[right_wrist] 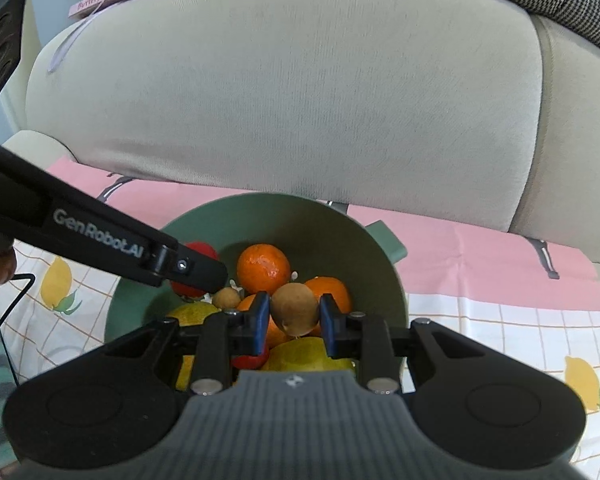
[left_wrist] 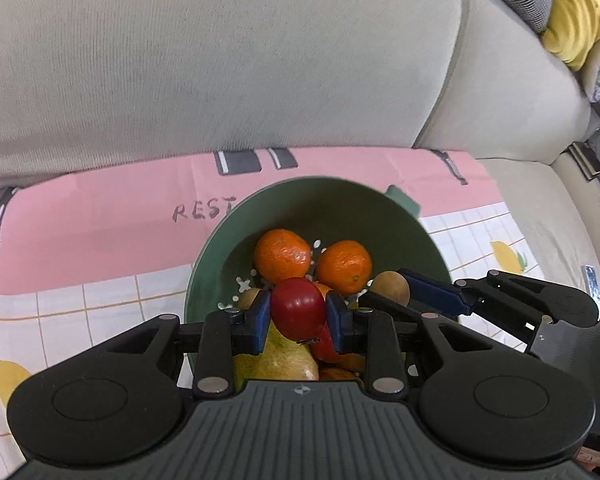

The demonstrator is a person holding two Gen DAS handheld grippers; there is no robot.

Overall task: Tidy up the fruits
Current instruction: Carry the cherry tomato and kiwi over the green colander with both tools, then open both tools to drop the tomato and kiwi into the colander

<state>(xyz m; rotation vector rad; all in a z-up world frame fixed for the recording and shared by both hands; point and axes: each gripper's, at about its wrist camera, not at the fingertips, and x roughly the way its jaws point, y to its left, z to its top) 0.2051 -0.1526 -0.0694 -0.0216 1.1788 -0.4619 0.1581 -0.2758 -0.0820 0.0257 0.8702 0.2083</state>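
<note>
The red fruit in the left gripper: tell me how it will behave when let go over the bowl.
The red fruit looks round and glossy, so it may slip between the left gripper pads and will probably roll once released. The green bowl already holds heaped fruit, so it likely settles into a gap.

1. Left wrist cam: sits behind its own fingers, looks steeply down into the green bowl (left_wrist: 204, 264) at close range, sofa cushion (left_wrist: 220, 60) behind.
2. Right wrist cam: same setup, close above the bowl, angled slightly less steeply.
3. Overlap: bowl, oranges (right_wrist: 263, 267), pink-checked cloth (right_wrist: 500, 312), cushion; each view catches the other gripper.
</note>
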